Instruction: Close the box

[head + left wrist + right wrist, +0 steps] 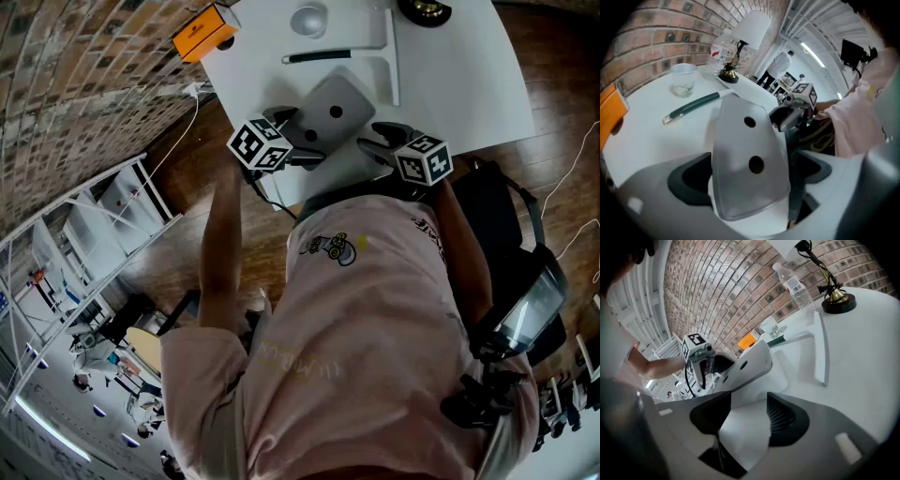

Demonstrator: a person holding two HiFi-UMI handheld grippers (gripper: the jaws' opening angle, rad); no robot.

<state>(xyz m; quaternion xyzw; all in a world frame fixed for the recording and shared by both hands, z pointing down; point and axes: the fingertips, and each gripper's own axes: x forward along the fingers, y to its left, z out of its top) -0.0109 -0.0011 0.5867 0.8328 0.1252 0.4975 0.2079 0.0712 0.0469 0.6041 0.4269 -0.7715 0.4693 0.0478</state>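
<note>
Left tool [302, 137], right tool [379, 140], jaws apart

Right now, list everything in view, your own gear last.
table: one, white, under everything.
box: one, white, grey two-hole lid raised, table's near edge.
pen: one, dark green, beyond the box.
cup: one, clear, near the pen.
lamp: one, black-and-gold base, far edge.
water bottle: one, clear, beside the lamp.
carton: one, orange, table's far left edge.
strip: one, white, right of the pen.
rack: one, white, on the floor at left.
left gripper: one, grey, jaws apart, lid between them.
right gripper: one, grey, jaws apart, box's white side between them.
shirt: one, pink, on the person.
</note>
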